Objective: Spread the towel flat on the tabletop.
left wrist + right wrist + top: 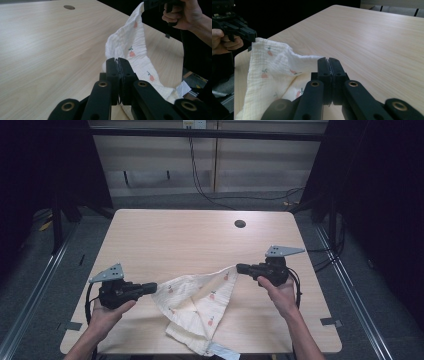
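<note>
Black jaws of the left gripper (154, 288) are pinched tight on one corner of a cloth (200, 302); the right gripper (240, 268) clamps a second corner the same way; two grippers, two hands, one cloth. Cream and printed with small orange flowers, the cloth hangs between the two grips, its upper edge lifted, its lower folds lying on the wooden table (190, 235) near the front edge; one dark round hole (240, 224) sits toward the table's far side.
</note>
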A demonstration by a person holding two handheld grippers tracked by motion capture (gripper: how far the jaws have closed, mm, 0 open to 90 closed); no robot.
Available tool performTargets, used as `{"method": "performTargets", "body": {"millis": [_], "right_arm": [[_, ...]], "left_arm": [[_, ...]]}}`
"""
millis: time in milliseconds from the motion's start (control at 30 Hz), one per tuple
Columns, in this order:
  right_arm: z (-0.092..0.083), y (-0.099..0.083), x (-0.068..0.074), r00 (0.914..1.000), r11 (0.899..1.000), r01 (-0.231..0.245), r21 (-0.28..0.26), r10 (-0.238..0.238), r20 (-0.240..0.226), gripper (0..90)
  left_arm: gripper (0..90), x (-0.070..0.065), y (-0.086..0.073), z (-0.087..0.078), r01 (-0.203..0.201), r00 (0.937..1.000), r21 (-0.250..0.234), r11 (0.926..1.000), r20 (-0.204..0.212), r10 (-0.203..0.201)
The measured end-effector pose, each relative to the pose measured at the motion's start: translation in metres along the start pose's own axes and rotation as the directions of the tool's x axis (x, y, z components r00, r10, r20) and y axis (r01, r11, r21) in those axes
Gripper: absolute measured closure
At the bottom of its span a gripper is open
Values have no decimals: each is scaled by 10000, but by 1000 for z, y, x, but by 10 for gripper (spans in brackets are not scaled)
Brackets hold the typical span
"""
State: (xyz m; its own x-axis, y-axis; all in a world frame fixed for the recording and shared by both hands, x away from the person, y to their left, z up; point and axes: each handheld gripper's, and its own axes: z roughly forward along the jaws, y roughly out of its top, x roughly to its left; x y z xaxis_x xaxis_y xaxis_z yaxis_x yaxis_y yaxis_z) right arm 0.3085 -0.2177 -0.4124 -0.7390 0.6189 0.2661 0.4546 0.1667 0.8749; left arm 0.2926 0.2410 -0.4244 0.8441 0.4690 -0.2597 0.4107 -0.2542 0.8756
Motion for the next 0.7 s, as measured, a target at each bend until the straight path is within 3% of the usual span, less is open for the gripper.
{"method": "performTargets", "body": {"millis": [167,700], "right_arm": [[-11,15,1,9998,9994,160,-293,-163,-81,888],[-40,53,9,9979,9949,561,-834,-531,378,889]], "left_arm": [[883,-1,13,-5,-110,9999,-361,9993,-58,108],[884,-5,69,-11,-760,9969,-1117,9908,-298,731]]}}
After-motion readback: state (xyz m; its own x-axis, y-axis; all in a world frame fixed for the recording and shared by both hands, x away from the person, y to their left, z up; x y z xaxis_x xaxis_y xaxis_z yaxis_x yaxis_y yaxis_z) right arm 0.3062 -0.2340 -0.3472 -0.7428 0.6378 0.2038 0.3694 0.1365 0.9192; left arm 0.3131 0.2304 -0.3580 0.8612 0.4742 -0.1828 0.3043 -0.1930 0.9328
